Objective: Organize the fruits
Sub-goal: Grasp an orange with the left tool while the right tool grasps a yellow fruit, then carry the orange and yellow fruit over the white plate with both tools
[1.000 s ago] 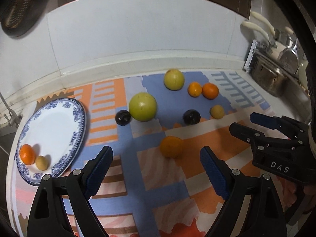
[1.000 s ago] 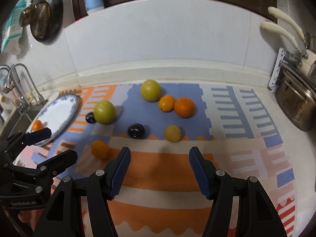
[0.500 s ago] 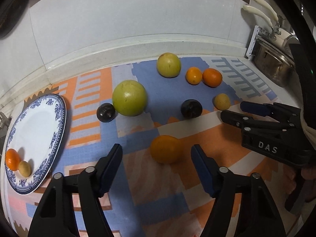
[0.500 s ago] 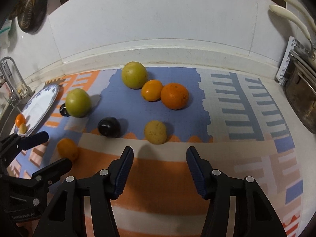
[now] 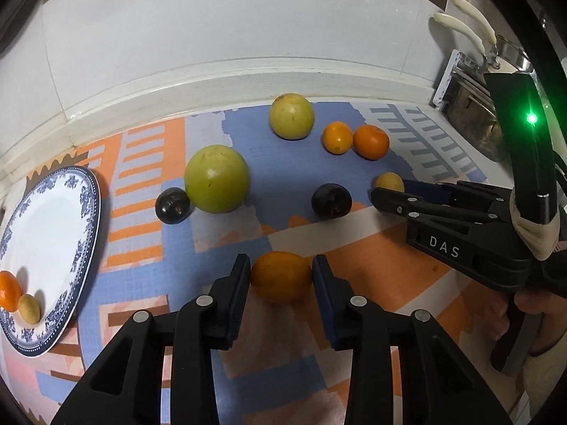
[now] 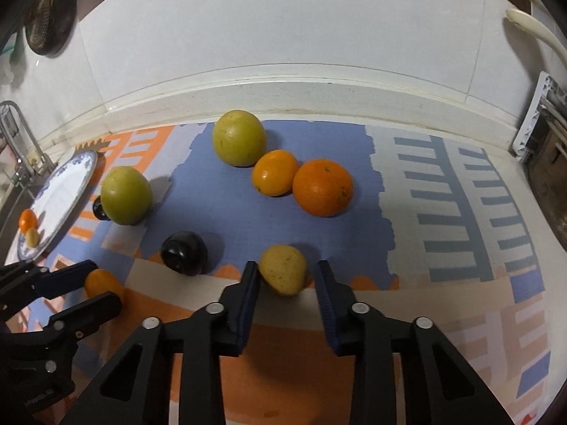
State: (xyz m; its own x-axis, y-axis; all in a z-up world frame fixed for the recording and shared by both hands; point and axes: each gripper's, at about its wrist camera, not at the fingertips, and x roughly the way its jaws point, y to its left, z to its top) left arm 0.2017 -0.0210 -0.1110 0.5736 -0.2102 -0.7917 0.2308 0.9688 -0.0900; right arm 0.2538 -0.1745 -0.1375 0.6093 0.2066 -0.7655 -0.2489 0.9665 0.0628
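Left wrist view
- Left gripper point(image 5: 281, 271): jaws have just been closing; both blue pads now press on the orange point(image 5: 281, 276), one at each side, near its widest part.
- Orange: sits on the mat point(image 5: 226, 223), nearest fruit to the camera.
- Plate point(image 5: 85, 212): at the left edge, already carrying a small orange point(image 5: 9, 295) and a small yellow fruit point(image 5: 29, 308); most of it is bare.
- Advice, left: I judge a straight lift first is best, then a swing left to the plate's bare part, low enough not to drop the fruit onto the two already there.
- Watch: the plum point(image 5: 172, 205) and green fruit point(image 5: 216, 178) lie beside that path; carry over them, not through.

Right wrist view
- Right gripper point(image 6: 285, 278): jaws have just been closing; narrowed round the yellow fruit point(image 6: 282, 269). The left pad touches; at the right pad I cannot tell if there is contact or a small gap.
- Yellow fruit: on the mat point(image 6: 407, 212), just right of a dark plum point(image 6: 184, 253).
- Advice, right: confirm both pads bear before lifting; the fruit is lumpy and could roll out.
- Sequence: both hands head for one plate, so let the left gripper point(image 6: 95, 290) go first.
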